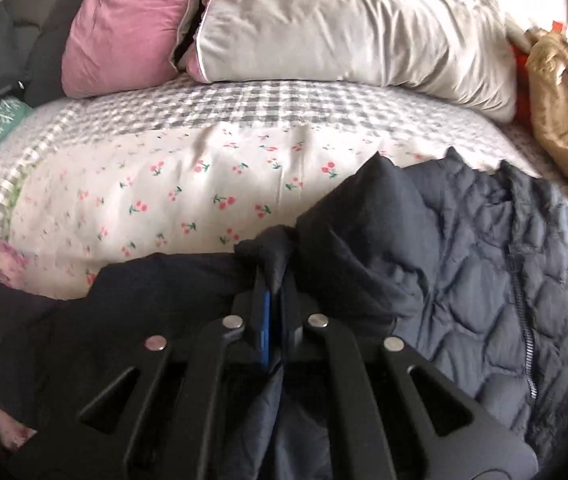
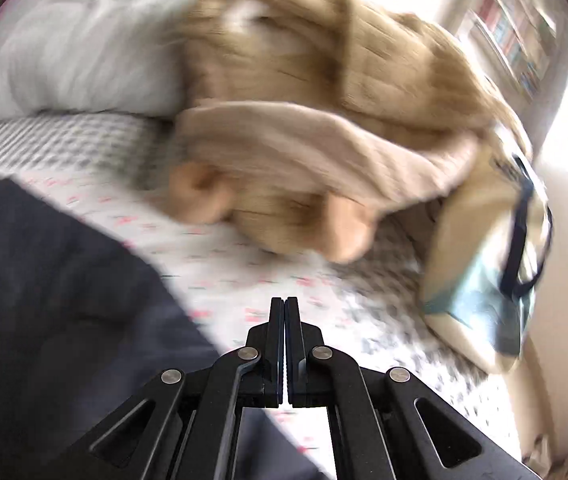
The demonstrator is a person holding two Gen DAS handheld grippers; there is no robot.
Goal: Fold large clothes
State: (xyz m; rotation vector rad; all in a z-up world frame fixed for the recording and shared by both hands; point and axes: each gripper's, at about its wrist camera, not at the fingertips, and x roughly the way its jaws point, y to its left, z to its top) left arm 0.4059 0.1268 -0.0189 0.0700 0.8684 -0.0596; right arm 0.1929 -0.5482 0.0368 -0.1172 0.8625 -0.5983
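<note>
Left wrist cam: sits just behind left gripper [image 1: 274, 280], looks low across bed twd pillows [image 1: 344, 20] at 12 o'clock; navy jacket [image 1: 464, 260] close, 3–6 o'clock. Right wrist cam: behind right gripper [image 2: 285, 308], close over floral sheet [image 2: 244, 272], faces tan clothes pile [image 2: 304, 92] at 12 o'clock; blurred. Shared: jacket, sheet, tan pile, white pillow.
</note>
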